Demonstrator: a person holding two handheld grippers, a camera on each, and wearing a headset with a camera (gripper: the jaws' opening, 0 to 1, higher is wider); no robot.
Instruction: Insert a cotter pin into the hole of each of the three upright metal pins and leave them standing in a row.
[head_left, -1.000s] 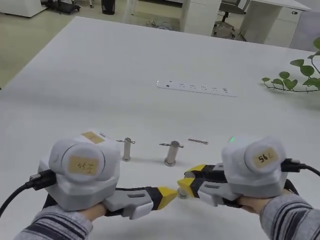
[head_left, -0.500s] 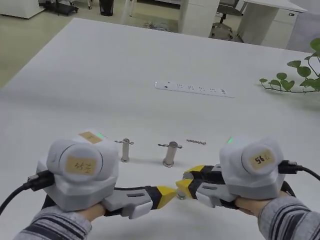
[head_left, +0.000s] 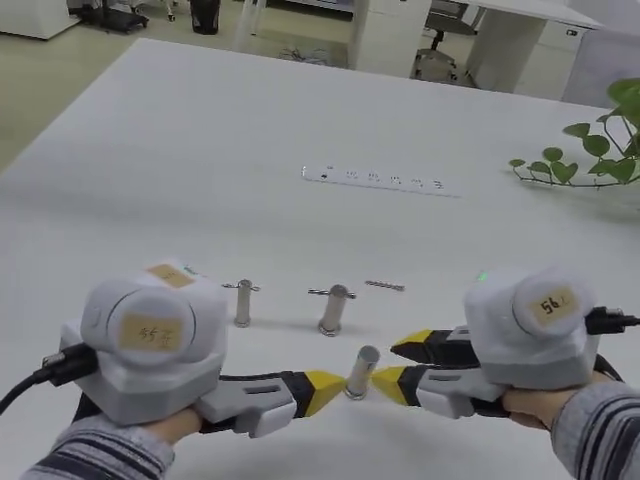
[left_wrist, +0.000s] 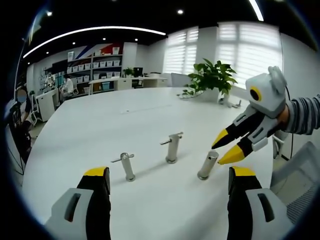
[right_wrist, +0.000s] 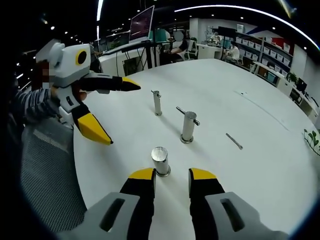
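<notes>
The bare metal pin (head_left: 362, 370) stands upright just ahead of the right gripper's (right_wrist: 172, 174) empty, narrowly parted jaws, and ahead of the left gripper's (left_wrist: 168, 172) wide, empty ones. The loose cotter pin (head_left: 385, 286) lies beyond both on the counter (head_left: 200, 150). I'd say a careless nudge from either tip could topple the pin.

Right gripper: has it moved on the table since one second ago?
Yes. The right gripper has drawn back to the right, away from the middle metal pin, and its tips now sit just right of the bare third pin.
</notes>
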